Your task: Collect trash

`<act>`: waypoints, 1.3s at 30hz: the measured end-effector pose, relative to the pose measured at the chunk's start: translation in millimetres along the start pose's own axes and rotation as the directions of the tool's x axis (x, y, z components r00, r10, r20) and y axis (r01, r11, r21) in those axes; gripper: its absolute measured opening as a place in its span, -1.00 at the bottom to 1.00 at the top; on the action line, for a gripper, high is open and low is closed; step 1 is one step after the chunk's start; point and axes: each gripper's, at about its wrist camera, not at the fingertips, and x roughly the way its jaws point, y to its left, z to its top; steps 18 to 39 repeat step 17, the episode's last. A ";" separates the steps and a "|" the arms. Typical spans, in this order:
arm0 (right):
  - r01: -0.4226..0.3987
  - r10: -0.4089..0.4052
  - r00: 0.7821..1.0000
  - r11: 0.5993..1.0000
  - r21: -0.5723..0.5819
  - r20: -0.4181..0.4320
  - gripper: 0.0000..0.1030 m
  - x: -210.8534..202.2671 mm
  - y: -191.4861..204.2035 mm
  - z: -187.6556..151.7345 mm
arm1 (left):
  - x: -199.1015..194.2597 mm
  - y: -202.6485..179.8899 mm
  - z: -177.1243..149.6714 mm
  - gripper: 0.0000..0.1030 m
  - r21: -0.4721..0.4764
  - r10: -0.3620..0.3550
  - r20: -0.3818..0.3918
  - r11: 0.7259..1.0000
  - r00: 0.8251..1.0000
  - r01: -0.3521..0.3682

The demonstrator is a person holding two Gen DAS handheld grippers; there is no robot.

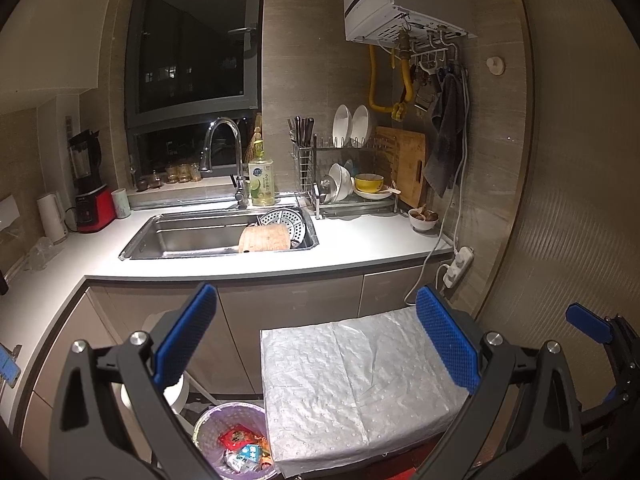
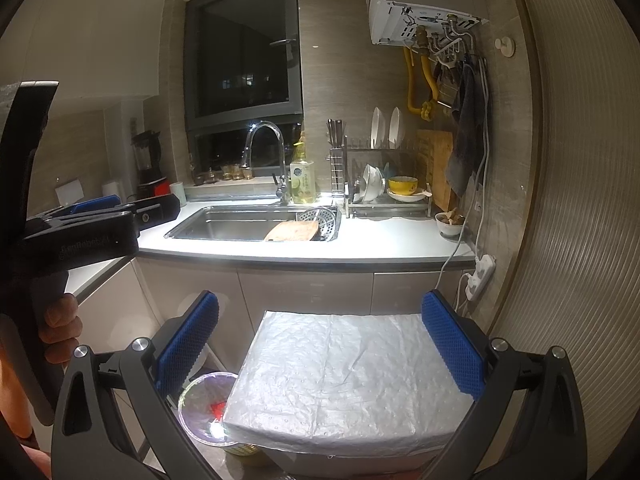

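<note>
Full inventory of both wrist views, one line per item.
trash bin: 1, purple mesh, floor, wrappers inside
table cover: 1, silver, low surface beside bin
sink: 1, steel, in countertop
steamer tray: 1, steel, in sink
cutting board: 1, wood, in sink
soap bottle: 1, yellow-green, by faucet
dish rack: 1, steel, counter right
yellow bowl: 1, rack
blender: 1, red-black, counter left
water heater: 1, white, wall
left gripper: open, empty
right gripper: open, empty
</note>
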 end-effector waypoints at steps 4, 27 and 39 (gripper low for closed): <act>0.006 -0.006 1.000 1.000 0.007 -0.003 0.95 0.3 2.5 -1.3 | 0.5 2.2 -0.6 0.86 -0.013 -0.004 -0.002 1.000 1.000 0.004; 0.011 -0.011 1.000 1.000 0.016 -0.008 0.95 2.8 5.9 -2.9 | 10.1 -3.9 0.1 0.86 0.013 -0.041 -0.027 0.999 0.999 0.042; 0.011 -0.011 1.000 1.000 0.016 -0.008 0.95 2.8 5.9 -2.9 | 10.1 -3.9 0.1 0.86 0.013 -0.041 -0.027 0.999 0.999 0.042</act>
